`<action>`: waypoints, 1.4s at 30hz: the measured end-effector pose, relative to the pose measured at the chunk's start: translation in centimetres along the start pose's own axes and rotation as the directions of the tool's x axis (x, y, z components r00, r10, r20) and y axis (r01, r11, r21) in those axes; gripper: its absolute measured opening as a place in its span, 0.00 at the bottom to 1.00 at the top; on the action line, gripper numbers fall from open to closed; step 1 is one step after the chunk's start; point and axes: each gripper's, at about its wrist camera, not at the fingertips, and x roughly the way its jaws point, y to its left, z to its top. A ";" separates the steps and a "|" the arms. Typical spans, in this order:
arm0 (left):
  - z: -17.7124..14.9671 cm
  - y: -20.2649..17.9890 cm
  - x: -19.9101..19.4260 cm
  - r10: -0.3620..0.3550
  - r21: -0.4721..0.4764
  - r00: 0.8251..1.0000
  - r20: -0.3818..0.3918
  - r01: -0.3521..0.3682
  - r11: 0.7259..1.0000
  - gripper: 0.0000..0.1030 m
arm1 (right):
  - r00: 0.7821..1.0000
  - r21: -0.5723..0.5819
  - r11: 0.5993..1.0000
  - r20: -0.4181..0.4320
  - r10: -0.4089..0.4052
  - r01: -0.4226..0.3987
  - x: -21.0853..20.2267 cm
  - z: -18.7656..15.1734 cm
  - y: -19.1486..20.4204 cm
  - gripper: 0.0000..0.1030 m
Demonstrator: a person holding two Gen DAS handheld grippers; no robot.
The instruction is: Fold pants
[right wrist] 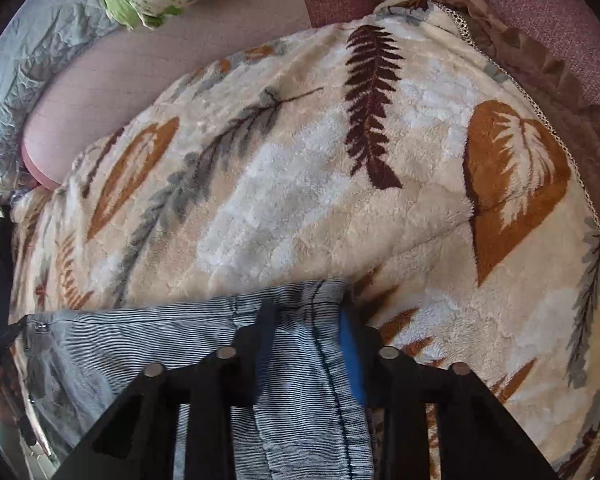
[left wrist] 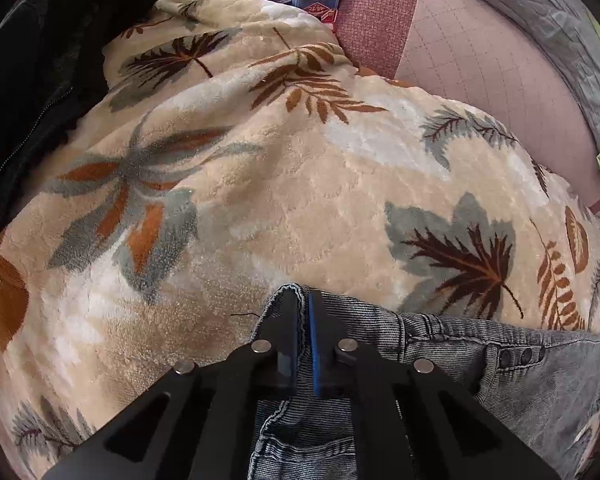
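pants (left wrist: 440, 332) edge pinched between left fingers (left wrist: 286, 320), right fingers (right wrist: 350, 344)

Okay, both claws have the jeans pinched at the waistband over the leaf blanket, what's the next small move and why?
Probably lower both corners forward onto the leaf blanket and spread them flat. The left claw and right claw each pinch a waistband corner of the jeans, the cloth stretched between them and hanging below, so laying it flat likely comes before any fold.
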 end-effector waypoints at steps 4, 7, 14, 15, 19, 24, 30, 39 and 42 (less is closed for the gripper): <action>0.0 -0.5 -1.3 0.020 -0.006 0.999 0.043 -0.020 1.000 0.03 | 0.999 -0.016 1.000 0.044 -0.019 0.020 -1.5 -0.2 0.4 0.14; -0.2 -0.3 -3.7 -0.017 -0.028 0.996 0.088 0.019 0.999 0.03 | 0.994 -0.010 1.000 0.112 -0.015 0.017 -3.9 -0.8 0.6 0.14; -4.2 0.7 -14.5 -0.159 0.005 0.957 0.244 0.163 0.987 0.03 | 0.964 -0.017 0.999 0.265 0.032 -0.029 -11.7 -4.7 0.5 0.14; -5.4 0.9 -16.2 -0.175 0.017 0.948 0.266 0.177 0.984 0.03 | 0.959 -0.019 0.999 0.281 0.041 -0.037 -12.8 -5.6 0.4 0.14; -10.7 2.8 -22.2 -0.231 0.057 0.915 0.332 0.225 0.973 0.03 | 0.932 -0.055 0.997 0.354 0.076 -0.061 -17.4 -10.3 -0.7 0.14; -18.8 6.7 -25.3 -0.291 0.070 0.895 0.339 0.284 0.956 0.03 | 0.911 -0.091 0.991 0.394 0.123 -0.095 -20.6 -18.6 -3.5 0.13; -26.7 9.9 -20.1 -0.271 0.092 0.954 0.126 0.261 0.961 0.06 | 0.946 -0.162 0.976 0.266 0.184 -0.144 -17.9 -29.7 -6.1 0.14; -27.0 10.4 -21.9 0.011 0.050 0.986 0.164 -0.019 0.999 0.41 | 0.985 -0.126 0.983 0.099 0.143 -0.130 -16.0 -33.0 -7.4 0.62; -26.7 8.8 -25.3 0.033 0.051 0.956 0.291 -0.050 0.997 0.59 | 0.966 -0.031 0.983 0.181 0.183 -0.181 -18.4 -31.4 -9.0 0.66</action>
